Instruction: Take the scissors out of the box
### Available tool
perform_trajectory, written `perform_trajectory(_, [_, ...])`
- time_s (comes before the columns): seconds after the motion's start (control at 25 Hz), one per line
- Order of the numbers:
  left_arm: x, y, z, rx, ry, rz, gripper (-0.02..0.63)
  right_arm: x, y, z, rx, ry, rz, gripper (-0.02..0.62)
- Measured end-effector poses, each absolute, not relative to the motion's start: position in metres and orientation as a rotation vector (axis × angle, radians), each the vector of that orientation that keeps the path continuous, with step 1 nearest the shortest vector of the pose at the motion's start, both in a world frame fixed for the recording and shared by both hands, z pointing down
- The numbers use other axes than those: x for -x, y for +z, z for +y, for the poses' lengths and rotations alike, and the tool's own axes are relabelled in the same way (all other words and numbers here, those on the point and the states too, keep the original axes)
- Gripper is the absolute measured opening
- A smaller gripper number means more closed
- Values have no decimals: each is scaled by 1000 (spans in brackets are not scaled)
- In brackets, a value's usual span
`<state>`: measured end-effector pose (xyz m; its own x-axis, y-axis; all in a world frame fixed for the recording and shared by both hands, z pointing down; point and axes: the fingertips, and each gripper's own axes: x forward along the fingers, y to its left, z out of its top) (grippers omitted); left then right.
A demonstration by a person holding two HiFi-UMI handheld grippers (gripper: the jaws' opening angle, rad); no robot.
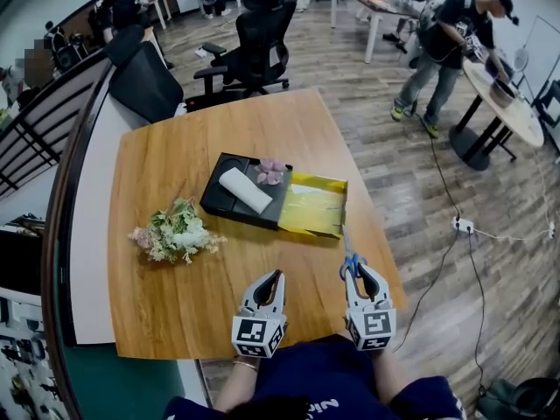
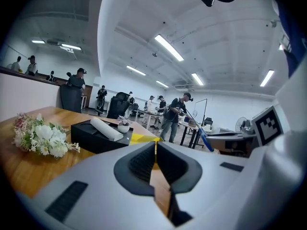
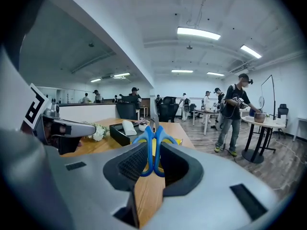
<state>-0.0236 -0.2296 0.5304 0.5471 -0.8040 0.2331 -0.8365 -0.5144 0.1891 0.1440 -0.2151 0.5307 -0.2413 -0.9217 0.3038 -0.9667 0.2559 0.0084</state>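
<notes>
My right gripper point(image 1: 356, 269) point(image 3: 153, 153) is shut on the blue-handled scissors point(image 1: 349, 257) point(image 3: 153, 150); the handles sit between the jaws and the blades point away toward the box. The black box point(image 1: 246, 192) point(image 3: 121, 130) lies open mid-table with its yellow-lined lid point(image 1: 315, 205) folded out to the right. A white roll point(image 1: 246, 190) and a small pink flower piece point(image 1: 270, 171) rest in the box. My left gripper point(image 1: 271, 278) point(image 2: 155, 152) is shut with nothing between its jaws, hovering over the table's near edge.
A bunch of white and pink flowers point(image 1: 176, 231) point(image 2: 41, 137) lies left of the box on the wooden table point(image 1: 184, 147). Black office chairs point(image 1: 254, 38) stand behind the table. People work at tables farther back on the right.
</notes>
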Motion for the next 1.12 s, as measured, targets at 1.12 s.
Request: perform_trajectory(1.12, [32,525,-239,-2500,137,-1364,3,-126,528,-237,-1660,222,-2318,94])
